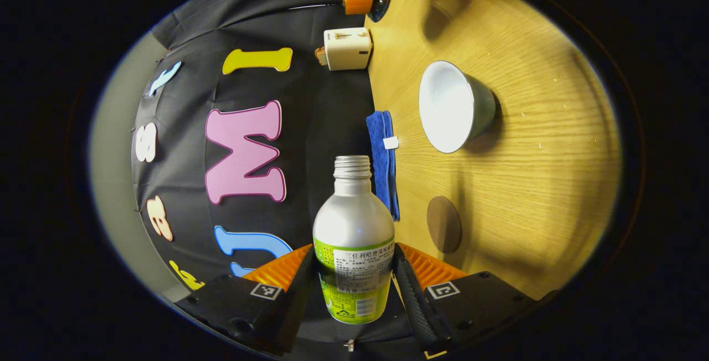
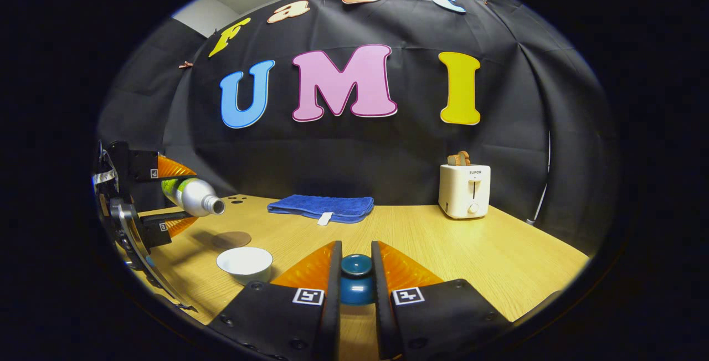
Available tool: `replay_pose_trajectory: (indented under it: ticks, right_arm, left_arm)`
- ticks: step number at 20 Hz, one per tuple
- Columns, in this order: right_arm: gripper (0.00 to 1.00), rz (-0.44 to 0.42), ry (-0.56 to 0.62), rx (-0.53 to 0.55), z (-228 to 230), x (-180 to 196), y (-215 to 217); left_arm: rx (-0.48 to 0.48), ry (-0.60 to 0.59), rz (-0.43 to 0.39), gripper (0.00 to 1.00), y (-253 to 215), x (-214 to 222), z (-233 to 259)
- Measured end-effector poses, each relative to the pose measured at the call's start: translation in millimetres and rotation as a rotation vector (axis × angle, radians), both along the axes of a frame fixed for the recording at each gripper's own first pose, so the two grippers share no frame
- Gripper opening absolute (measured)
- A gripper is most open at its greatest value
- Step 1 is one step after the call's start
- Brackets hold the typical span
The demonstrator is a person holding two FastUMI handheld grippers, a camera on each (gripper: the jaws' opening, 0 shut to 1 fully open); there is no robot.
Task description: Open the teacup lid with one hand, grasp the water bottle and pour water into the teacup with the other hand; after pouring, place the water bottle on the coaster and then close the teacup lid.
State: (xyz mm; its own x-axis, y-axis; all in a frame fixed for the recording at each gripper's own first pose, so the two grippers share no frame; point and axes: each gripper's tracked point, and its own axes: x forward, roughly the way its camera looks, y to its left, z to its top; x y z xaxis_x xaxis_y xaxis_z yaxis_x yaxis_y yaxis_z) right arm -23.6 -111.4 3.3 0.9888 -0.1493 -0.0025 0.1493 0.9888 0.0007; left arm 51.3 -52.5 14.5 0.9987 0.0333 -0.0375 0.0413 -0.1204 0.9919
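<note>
**Bottle tipped above the open cup, lid held up**

Big wooden table [image 2: 471,250] across the booth, seen in both views. At its back edge, a flat blue towel [image 2: 321,207] with a small white tag, folded, touching the black wall cloth. Well off to the right in the right gripper view, a white toaster [image 2: 464,190] with bread poking out of the top.

Next in size, the water bottle [image 1: 353,239], silver on top with a green label, no cap on. Squeezed at the label between both fingers of the left gripper [image 1: 354,278]. In the right gripper view, lying almost sideways in the air, mouth pointing right and a little down, above the table and near the cup. No water seen coming out.

Then the teacup [image 2: 245,264], white inside, dark outside, open, standing on the table below the bottle's mouth.

Smaller, the round brown coaster [image 2: 231,239], flat on the table just behind the cup, with nothing on it.

Smallest, the teal teacup lid [image 2: 356,279], pinched tight between both fingers of the right gripper [image 2: 356,283], well to the right of the cup.
</note>
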Motion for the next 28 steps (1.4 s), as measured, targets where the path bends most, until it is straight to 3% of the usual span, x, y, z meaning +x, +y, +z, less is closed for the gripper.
replay_pose_trajectory:
  ticks: [17,28]
  right_arm:
    - [0.30,-0.003,-0.001,-0.001,0.1,0.0,-0.4]
    - [0.30,-0.004,-0.001,-0.001,-0.1,0.3,-0.8]
  left_arm:
    - [0.265,-0.008,-0.049,0.80,-15.3,9.1,5.7]
    - [0.325,-0.011,-0.060,0.81,-17.5,11.3,8.4]
